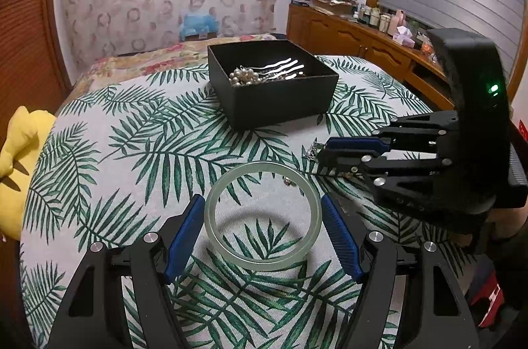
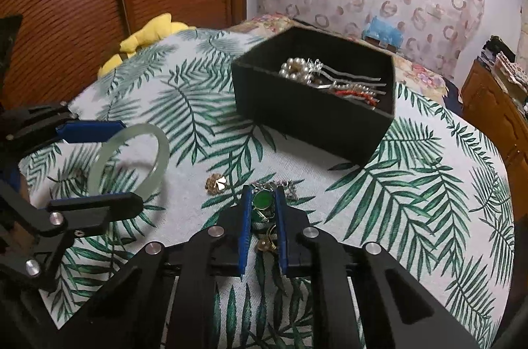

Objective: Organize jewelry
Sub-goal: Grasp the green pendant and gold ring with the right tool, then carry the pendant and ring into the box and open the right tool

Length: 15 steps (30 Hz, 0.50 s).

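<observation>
A pale green jade bangle (image 1: 262, 217) is held between the blue pads of my left gripper (image 1: 262, 210), lifted off the cloth with its shadow beneath; it also shows in the right wrist view (image 2: 132, 159). My right gripper (image 2: 262, 197) is nearly closed around a green-stone ring (image 2: 263, 200) among small gold and silver pieces on the cloth; it also shows in the left wrist view (image 1: 325, 151). A black jewelry box (image 1: 274, 81) holds pearls and silver hair pins, and shows in the right wrist view (image 2: 313, 98).
A gold flower piece (image 2: 216, 183) lies on the leaf-print cloth (image 1: 132, 151) left of the right gripper. A yellow plush toy (image 1: 16, 164) sits at the table's left edge. A wooden cabinet (image 1: 346, 32) stands at the back right.
</observation>
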### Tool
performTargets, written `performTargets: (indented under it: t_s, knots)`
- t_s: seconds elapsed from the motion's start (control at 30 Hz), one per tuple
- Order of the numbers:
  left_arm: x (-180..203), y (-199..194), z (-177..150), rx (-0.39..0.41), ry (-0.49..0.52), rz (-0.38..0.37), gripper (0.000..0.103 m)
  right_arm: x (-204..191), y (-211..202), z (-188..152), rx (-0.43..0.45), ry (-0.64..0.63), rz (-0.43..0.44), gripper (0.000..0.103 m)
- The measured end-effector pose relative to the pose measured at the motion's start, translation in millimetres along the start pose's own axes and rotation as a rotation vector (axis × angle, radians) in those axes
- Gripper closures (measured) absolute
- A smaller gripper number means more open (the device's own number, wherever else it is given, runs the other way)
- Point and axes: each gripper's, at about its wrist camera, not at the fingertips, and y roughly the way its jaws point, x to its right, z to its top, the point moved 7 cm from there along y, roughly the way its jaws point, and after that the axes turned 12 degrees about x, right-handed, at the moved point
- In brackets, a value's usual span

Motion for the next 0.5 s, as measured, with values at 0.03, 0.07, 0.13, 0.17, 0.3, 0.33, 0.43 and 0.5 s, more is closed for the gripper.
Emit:
performTargets:
  t_s: [0.03, 0.07, 0.13, 0.17, 0.3, 0.33, 0.43, 0.5]
  knots:
    - [0, 0, 2, 0.004, -0.002, 0.001, 0.034, 1, -3, 3, 0.009, 0.002, 0.002, 0.088]
    - [0, 0, 3, 0.006, -0.003, 0.001, 0.034, 2, -8, 7, 0.023, 0.005, 0.006, 0.088]
    - [0, 0, 7, 0.013, -0.005, 0.002, 0.034, 2, -15, 14, 0.042, 0.006, 0.022, 0.088]
    - [0, 0, 8, 0.017, -0.006, 0.003, 0.034, 2, -19, 18, 0.051, 0.003, 0.023, 0.088]
    - [0, -1, 19, 0.034, 0.001, 0.007, 0.034, 3, -30, 35, 0.084, -0.011, 0.019, 0.088]
    - [0, -1, 22, 0.038, 0.003, 0.007, 0.034, 4, -32, 38, 0.091, -0.013, 0.018, 0.088]
    - [0, -2, 30, 0.052, 0.008, 0.009, 0.034, 7, -38, 50, 0.113, -0.022, 0.012, 0.088]
    - [0, -2, 35, 0.06, 0.013, 0.011, 0.034, 8, -41, 58, 0.126, -0.033, 0.005, 0.088]
